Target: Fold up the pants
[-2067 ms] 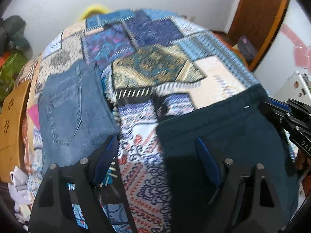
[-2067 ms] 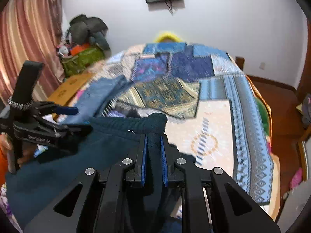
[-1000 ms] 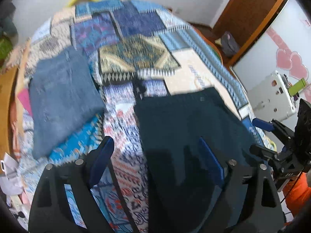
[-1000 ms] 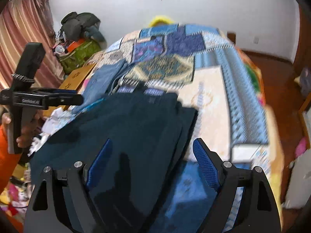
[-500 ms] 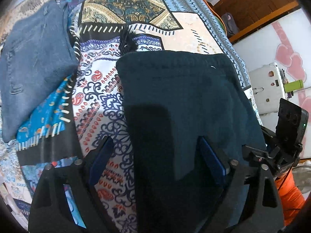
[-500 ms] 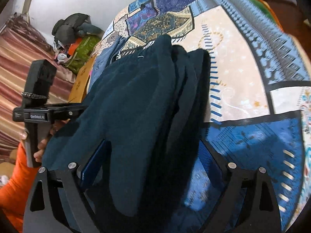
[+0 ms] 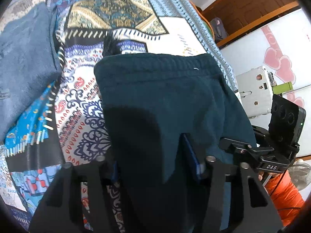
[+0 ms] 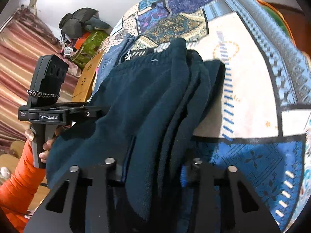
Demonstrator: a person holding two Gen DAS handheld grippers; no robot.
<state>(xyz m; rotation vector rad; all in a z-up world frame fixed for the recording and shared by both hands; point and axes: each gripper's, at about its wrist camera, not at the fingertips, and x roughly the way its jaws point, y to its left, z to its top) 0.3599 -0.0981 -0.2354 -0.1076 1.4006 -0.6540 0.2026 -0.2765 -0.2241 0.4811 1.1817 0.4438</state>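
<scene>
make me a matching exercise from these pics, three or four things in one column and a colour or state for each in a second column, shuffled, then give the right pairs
Things:
1. pants
2. folded jeans
3. sleeve
4. left gripper

Colour or state:
A. orange
B. faded blue denim, lying beside the pants on the bedspread
C. dark teal, waistband at the far end
D. jaws just been closing, a bunch of dark cloth between its pads

Right pairs: 1-C, 2-B, 3-A, 4-D

Dark teal pants [image 7: 165,101], folded into stacked layers, lie waistband-away on the patchwork bedspread [image 7: 81,104].
</scene>
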